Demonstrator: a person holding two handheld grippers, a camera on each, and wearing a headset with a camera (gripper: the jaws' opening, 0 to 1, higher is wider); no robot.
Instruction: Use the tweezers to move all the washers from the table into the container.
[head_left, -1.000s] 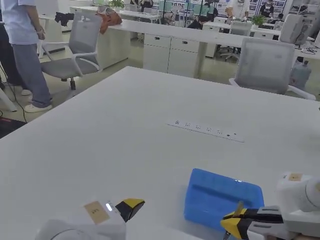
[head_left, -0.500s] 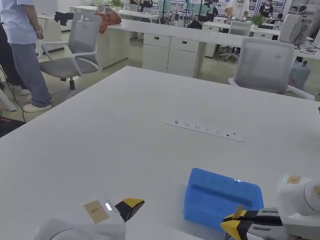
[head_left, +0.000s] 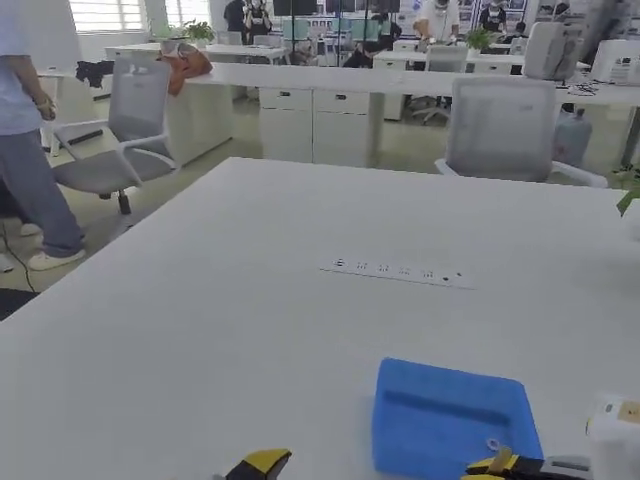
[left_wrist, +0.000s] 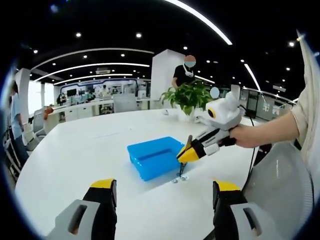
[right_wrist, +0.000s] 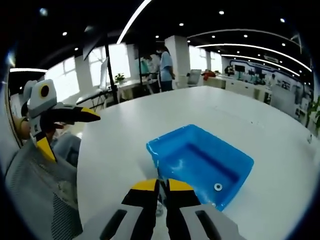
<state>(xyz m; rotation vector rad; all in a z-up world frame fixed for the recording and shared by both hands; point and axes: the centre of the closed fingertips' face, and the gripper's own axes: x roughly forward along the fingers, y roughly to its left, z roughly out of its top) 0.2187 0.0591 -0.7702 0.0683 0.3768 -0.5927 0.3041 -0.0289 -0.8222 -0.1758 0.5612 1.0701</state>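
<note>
Head view, table: a white table (head_left: 200, 330) with a power strip (head_left: 400, 271) set into its middle.
Head view, container: the blue container (head_left: 455, 415) stands on the near right part of the table.
Head view, tongs: a yellow tip of the left tongs (head_left: 262, 462) sits at the bottom edge, left of the container. The right tongs (head_left: 497, 466) are at the container's near edge. Here I cannot tell how either pair is set.
Left gripper view, left tongs: its 2 jaws are spread wide, with nothing between them.
Left gripper view, right tongs: held by a hand (left_wrist: 245, 135), they pinch the tweezers (left_wrist: 183, 167), which point down at the table just beside the container.
Left gripper view, washers: small washers (left_wrist: 176, 180) lie on the table by the tweezers' tips, outside the container.
Right gripper view, right tongs: pressed together on the thin metal of the tweezers.
Right gripper view, container: 1 washer (right_wrist: 218, 187) lies inside, on its floor.
Right gripper view, left tongs: at the left, with its jaws spread.
</note>
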